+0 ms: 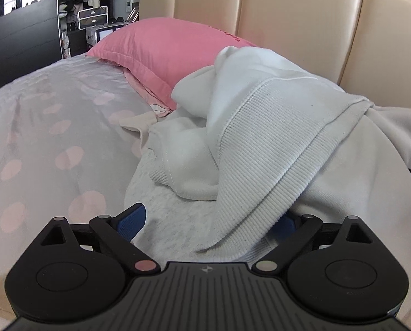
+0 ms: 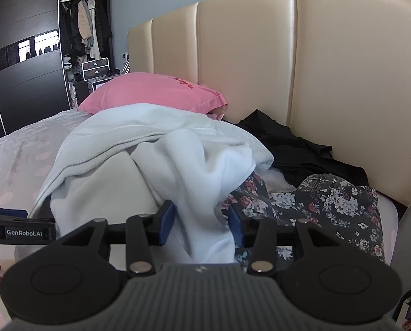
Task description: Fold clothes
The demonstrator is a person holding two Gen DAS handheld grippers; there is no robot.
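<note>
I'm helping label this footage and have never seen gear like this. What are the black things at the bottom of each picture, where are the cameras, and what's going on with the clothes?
The black shapes are handheld two-finger grippers; a person holds one in each hand, and no robot arm is involved. Each carries a wide-angle camera looking forward along its blue-padded fingers, so one picture comes from the left gripper and the other from the right gripper.

Both are over a bed with a polka-dot sheet, a pink pillow and a cream headboard. A white sweatshirt lies bunched across the bed. Its fabric runs between the fingers of both grippers, the right one's fingers closer on it, though neither looks fully closed. Beside it lie a dark floral garment and a black garment.
</note>
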